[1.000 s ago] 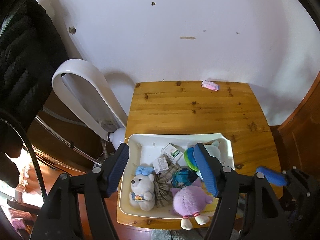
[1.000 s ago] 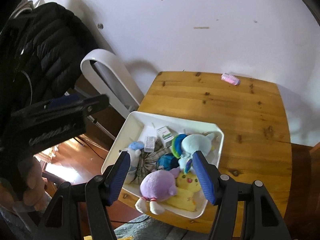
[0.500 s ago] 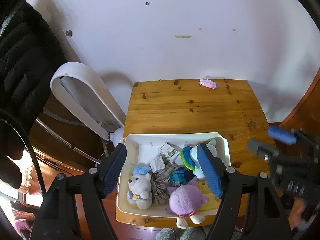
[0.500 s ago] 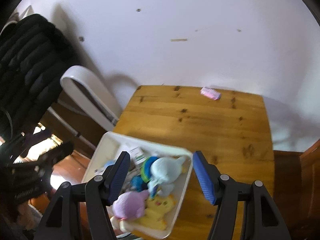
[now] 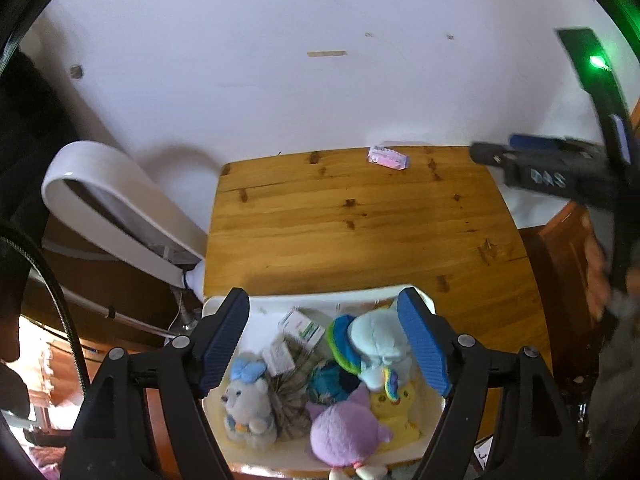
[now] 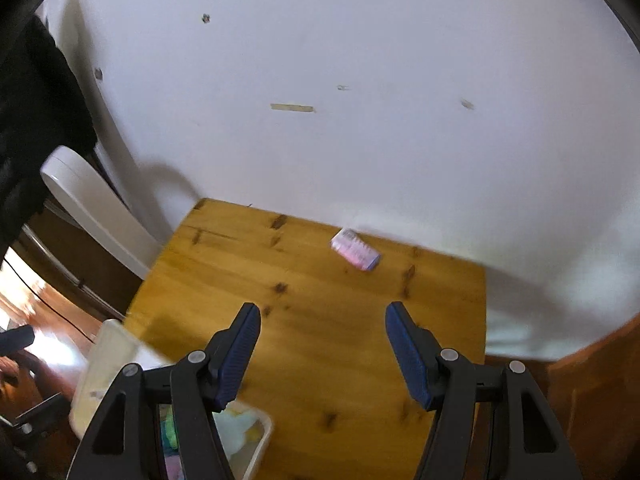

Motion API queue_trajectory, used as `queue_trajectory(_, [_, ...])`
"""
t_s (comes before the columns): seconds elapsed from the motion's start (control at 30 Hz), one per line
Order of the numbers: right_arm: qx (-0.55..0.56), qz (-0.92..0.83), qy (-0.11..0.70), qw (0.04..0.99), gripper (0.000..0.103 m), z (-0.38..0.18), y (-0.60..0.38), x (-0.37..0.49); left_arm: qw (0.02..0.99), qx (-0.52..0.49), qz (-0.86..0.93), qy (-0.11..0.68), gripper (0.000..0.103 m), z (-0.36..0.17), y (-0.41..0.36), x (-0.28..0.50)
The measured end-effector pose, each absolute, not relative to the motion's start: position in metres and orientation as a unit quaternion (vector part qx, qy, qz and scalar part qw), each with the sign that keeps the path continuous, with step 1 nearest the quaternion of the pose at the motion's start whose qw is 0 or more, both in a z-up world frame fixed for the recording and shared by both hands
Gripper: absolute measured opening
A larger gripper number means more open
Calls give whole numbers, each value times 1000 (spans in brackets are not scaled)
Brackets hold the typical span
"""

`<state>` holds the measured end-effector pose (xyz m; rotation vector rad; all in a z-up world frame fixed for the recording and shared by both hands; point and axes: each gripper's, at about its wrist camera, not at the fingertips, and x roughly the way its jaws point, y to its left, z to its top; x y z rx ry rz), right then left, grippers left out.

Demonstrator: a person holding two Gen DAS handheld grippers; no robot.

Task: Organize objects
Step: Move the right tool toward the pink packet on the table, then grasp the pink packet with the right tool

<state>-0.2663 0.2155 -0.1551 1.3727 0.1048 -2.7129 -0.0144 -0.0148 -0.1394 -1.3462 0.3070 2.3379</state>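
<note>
Pink packet (image 6: 355, 255) lies alone at twelve o'clock on the wooden table (image 6: 320, 344), just short of the wall; that's my likely target. White bin (image 5: 340, 304) of plush toys sits at the near edge, six o'clock. My right gripper (image 6: 323, 350) lines up on the packet, jaws parted midway, nothing between them. My left gripper (image 5: 325, 344) hangs above the bin, jaws opening, empty. Next I need a long reach forward, then a pinch across the packet.

White rectangular bin (image 5: 224, 304) at the near edge of the wooden table (image 5: 360, 220), crammed with plush toys: purple one (image 5: 344, 432), grey bear (image 5: 248, 404), pale blue one (image 5: 376, 344), yellow one (image 5: 396, 404). Small boxes (image 5: 300, 328) tucked behind. Pink packet (image 5: 388, 157) lying flat, alone, near the far edge by the wall.
</note>
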Motion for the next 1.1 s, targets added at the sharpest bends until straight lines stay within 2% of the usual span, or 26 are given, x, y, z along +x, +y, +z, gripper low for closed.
queue_trajectory(0.2, [461, -880, 90, 74, 66, -202, 217, -334, 219, -509, 825, 107, 80, -164, 0, -49])
queue_trajectory(0.43, [492, -858, 110, 100, 66, -276, 224, -410, 228, -538, 805, 105, 80, -200, 8, -80])
queue_trajectory(0.7, [523, -834, 137, 106, 66, -349, 228, -457, 234, -559, 790, 89, 80, -239, 8, -109])
queue_trajectory(1.1, [539, -823, 146, 102, 66, -395, 230, -489, 227, -582, 777, 80, 80, -274, 4, -133])
